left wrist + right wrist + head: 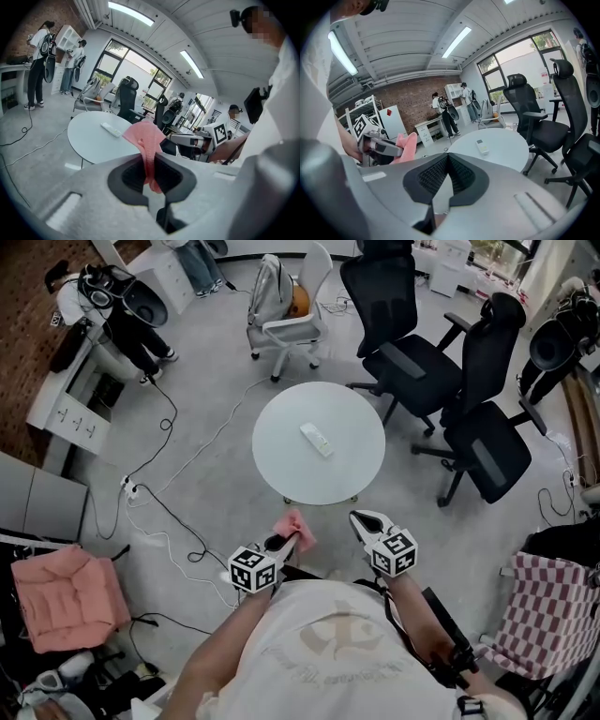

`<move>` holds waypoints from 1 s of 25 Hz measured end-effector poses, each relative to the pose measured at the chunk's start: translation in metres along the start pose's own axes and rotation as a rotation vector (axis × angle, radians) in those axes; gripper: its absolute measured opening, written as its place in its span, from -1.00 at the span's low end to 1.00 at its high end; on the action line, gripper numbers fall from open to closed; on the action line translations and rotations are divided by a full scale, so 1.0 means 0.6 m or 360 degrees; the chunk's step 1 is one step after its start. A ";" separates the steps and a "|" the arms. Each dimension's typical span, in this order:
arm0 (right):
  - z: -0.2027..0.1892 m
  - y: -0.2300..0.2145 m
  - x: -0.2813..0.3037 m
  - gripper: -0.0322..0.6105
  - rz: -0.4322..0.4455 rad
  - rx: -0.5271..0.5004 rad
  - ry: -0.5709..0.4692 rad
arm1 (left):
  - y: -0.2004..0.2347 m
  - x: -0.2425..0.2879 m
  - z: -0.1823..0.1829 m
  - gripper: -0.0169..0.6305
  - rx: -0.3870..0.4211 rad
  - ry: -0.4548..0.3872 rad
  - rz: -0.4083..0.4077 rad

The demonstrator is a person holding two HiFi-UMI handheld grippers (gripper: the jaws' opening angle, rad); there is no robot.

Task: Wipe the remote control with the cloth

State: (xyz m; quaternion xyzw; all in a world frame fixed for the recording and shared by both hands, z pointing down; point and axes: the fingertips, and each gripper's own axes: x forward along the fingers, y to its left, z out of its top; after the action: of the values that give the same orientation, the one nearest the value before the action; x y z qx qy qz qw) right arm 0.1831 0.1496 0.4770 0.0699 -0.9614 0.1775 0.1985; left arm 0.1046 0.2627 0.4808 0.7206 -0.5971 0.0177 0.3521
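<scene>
A white remote control (316, 439) lies near the middle of the round white table (281, 460); it also shows as a white remote (111, 129) and a small remote (482, 146) in the two gripper views. My left gripper (298, 538) is shut on a pink cloth (294, 527), short of the table's near edge. The cloth (146, 140) sticks out from between its jaws. My right gripper (365, 520) is shut with nothing in it, beside the left one and also short of the table.
Two black office chairs (487, 418) stand right of the table and a white chair (291, 306) behind it. Cables (155, 493) run over the floor at the left. People stand at a white desk (70, 390) far left. A checked cloth (548, 615) hangs at the right.
</scene>
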 end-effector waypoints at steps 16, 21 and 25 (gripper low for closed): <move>0.078 -0.024 0.162 -0.88 -0.0205 0.0055 0.0066 | 0.173 0.041 0.127 -0.89 0.0011 0.0102 -0.0224; 0.089 -0.047 0.186 -0.88 -0.0349 0.0089 0.0090 | 0.208 0.057 0.157 -0.89 0.0055 0.0165 -0.0340; 0.102 -0.056 0.208 -0.88 -0.0444 0.0102 0.0085 | 0.236 0.055 0.175 -0.89 0.0087 0.0202 -0.0402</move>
State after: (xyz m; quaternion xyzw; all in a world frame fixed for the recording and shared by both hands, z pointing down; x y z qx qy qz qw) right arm 0.0542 0.0880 0.4858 0.2044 -0.9305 0.1807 0.2443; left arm -0.0512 0.1736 0.4856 0.7966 -0.4776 0.0349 0.3688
